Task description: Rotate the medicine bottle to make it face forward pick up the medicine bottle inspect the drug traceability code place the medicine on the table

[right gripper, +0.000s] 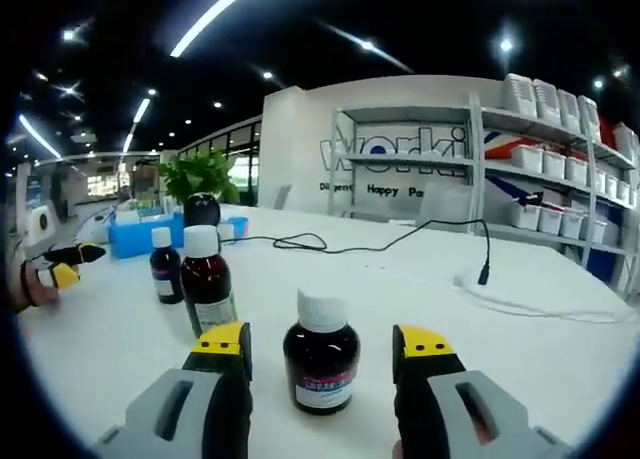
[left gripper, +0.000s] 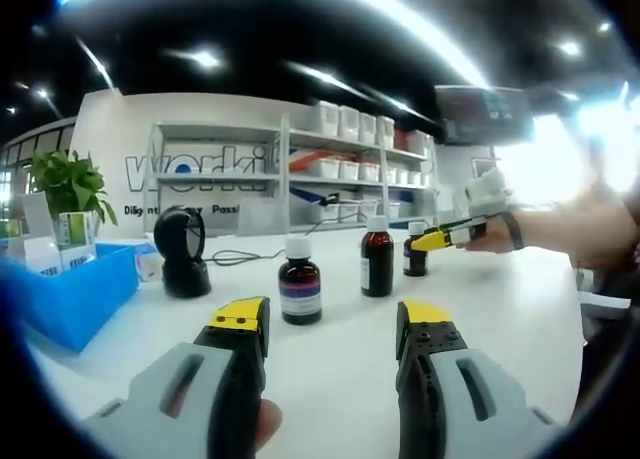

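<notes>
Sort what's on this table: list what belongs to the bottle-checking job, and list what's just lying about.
Job:
three brown medicine bottles: short one between the right gripper jaws, tall one, far one
left gripper, open, clear of them
black scanner, probably for the code

Lying about:
blue bin
potted plant
black cable
shelf boxes

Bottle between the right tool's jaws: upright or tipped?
Upright. The bottle stands on the table, white cap on top, between the open jaws of the right tool.
</notes>
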A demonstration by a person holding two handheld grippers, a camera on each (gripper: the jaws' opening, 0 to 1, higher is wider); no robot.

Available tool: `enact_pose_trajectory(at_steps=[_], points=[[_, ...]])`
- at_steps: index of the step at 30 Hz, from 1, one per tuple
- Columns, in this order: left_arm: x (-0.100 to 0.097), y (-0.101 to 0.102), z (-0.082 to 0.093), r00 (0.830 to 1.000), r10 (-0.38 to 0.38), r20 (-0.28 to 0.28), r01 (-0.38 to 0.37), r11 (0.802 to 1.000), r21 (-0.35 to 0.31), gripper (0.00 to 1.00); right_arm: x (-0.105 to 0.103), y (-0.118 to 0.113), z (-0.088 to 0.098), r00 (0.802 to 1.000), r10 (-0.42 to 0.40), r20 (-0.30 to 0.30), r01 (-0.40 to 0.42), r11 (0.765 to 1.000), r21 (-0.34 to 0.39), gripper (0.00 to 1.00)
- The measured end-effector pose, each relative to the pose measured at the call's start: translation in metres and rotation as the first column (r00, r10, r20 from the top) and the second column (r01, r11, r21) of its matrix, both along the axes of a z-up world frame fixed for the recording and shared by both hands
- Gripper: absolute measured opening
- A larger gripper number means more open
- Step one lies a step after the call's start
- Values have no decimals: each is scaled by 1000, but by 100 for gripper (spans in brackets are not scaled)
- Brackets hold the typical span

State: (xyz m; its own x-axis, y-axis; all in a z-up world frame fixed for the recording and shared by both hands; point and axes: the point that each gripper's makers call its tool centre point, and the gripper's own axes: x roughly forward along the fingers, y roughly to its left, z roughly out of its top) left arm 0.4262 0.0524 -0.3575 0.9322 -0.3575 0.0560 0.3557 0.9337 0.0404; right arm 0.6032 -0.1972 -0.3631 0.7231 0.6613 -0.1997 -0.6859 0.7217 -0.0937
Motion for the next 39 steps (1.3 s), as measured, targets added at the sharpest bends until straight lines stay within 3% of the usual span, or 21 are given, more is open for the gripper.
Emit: enact_pose_trajectory(at_steps=[3, 6, 14, 20, 24, 26, 28, 31, 39], points=[[0, 0, 0, 1000, 0, 0, 0, 1000, 0, 42, -6, 1, -1, 996, 88, -3, -88, 996, -18, 50], [0, 0, 0, 1000, 1, -1, -1, 1000, 2, 42, -23, 10, -1, 976, 217, -34, -217, 976, 13, 51], [0, -1, -1, 1000, -1, -2, 1, 1000, 3, 42, -10, 5, -8, 960, 276, -46, -278, 961, -20, 48], [-1, -1, 0, 1000, 2, -2, -2, 1000, 1, 42, -18, 18, -7, 929, 365, -56, -366, 931, -9, 42], [0, 0, 0, 1000, 3, -4, -3, 1000, -2, 42, -11, 18, -16, 925, 372, -70, -375, 926, -40, 37], [-1, -1, 0, 1000, 2, -5, -2, 1000, -1, 42, -11, 19, -12, 922, 380, -71, -381, 924, -8, 35], [-1, -1, 0, 1000, 2, -6, -2, 1000, 1, 42, -10, 18, -13, 921, 383, -69, -385, 923, -20, 35], [-1, -2, 1, 1000, -5, -6, 5, 1000, -11, 42, -2, 13, -14, 932, 358, -62, -360, 932, -33, 28], [-2, -4, 1, 1000, -5, -7, 5, 1000, -10, 42, -10, 16, -10, 931, 359, -71, -361, 932, -21, 28]])
